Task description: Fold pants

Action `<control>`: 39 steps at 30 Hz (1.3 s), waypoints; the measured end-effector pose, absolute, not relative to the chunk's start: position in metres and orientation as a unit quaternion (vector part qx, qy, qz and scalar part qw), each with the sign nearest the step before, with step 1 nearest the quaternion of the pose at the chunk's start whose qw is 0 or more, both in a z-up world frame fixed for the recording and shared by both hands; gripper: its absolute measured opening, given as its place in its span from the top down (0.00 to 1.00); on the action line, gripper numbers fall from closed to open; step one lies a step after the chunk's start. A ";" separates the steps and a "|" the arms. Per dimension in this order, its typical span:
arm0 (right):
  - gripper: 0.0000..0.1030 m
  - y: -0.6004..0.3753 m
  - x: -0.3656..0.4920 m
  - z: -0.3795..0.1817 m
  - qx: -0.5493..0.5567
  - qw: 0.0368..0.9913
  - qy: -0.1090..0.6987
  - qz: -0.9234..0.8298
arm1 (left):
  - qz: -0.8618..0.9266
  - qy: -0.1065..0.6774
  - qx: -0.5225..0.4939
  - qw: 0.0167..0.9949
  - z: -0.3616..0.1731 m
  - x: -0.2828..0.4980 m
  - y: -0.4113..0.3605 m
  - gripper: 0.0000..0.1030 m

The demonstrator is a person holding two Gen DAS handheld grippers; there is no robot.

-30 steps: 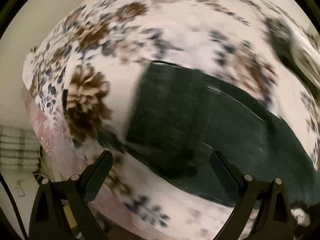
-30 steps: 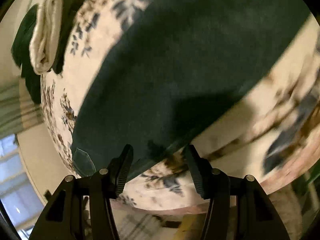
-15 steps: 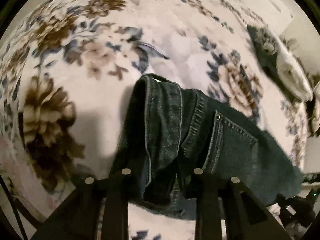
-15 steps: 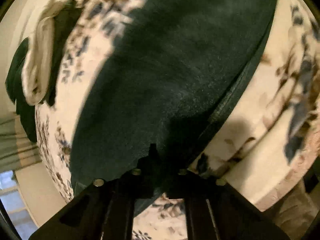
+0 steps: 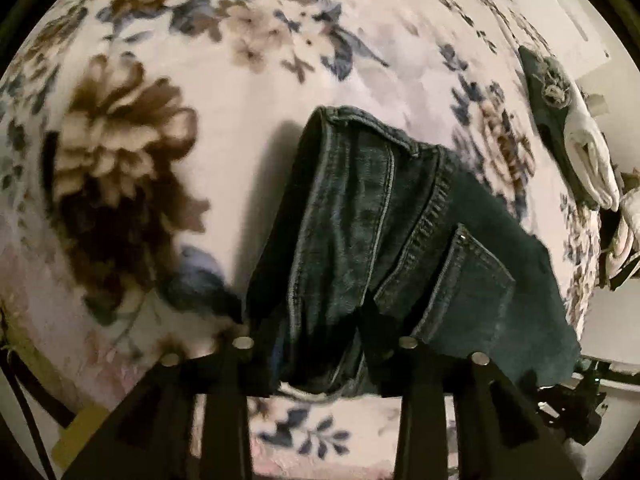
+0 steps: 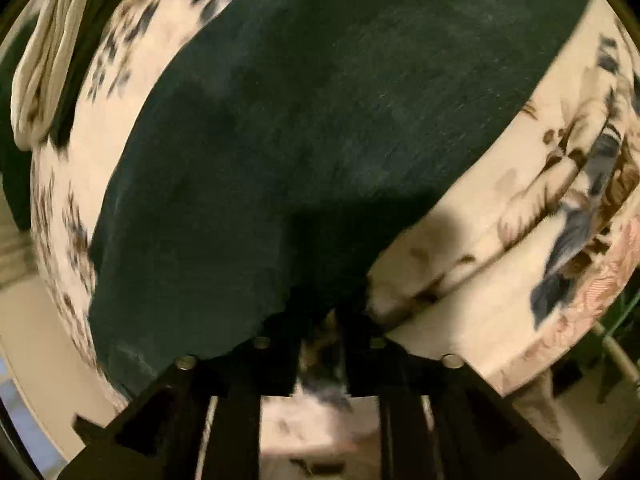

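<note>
We take the dark denim pants (image 5: 384, 240) as our landmark; they lie on a floral blanket (image 5: 260, 32) spread over a bed. In the left wrist view, a big brown flower print (image 5: 116, 160) sits left of the pants, and our left gripper (image 5: 320, 344) has its 2 jaws pinching the bunched waistband end, denim gathered and lifted between them. A back pocket (image 5: 460, 288) shows just right of that grip, and far right of the pants a white cloth (image 5: 588, 160) lies on a dark garment. In the right wrist view, the pants (image 6: 320, 120) run as a broad dark band across the blanket (image 6: 520, 200), and our right gripper (image 6: 320, 320) has its jaws pressed together on the near edge of the pants.
</note>
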State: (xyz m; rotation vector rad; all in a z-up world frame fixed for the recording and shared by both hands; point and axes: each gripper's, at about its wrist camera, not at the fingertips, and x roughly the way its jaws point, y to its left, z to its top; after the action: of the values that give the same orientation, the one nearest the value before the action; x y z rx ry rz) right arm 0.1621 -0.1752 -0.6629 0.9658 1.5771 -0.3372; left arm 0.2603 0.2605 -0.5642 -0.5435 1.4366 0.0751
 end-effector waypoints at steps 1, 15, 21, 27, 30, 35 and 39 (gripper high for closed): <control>0.61 -0.172 0.164 -0.653 0.405 0.591 0.685 -0.133 | 0.036 0.647 -0.245 0.721 -0.556 0.258 0.260 0.67; 0.38 -0.028 0.417 -0.629 0.123 0.587 0.790 0.130 | 0.074 0.625 -0.158 0.761 -0.530 0.299 0.242 0.11; 0.72 0.011 0.433 -0.669 0.012 0.517 0.842 0.154 | 0.075 0.645 -0.162 0.743 -0.558 0.310 0.240 0.11; 0.92 -0.028 0.446 -0.615 0.087 0.592 0.791 0.127 | 0.071 0.665 -0.171 0.724 -0.580 0.301 0.242 0.11; 0.92 -0.036 0.446 -0.612 0.079 0.601 0.786 0.122 | 0.072 0.668 -0.178 0.719 -0.584 0.295 0.246 0.11; 0.89 -0.040 0.453 -0.620 0.078 0.603 0.786 0.116 | 0.076 0.669 -0.165 0.721 -0.580 0.291 0.247 0.11; 0.43 -0.051 0.462 -0.597 0.085 0.630 0.764 0.109 | 0.082 0.648 -0.162 0.740 -0.556 0.292 0.244 0.11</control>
State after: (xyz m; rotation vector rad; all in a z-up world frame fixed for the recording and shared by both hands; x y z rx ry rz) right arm 0.4617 -0.0513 -0.5972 0.1943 1.7500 0.2497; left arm 0.2918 0.2436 -0.5565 -0.3555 1.4218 0.1792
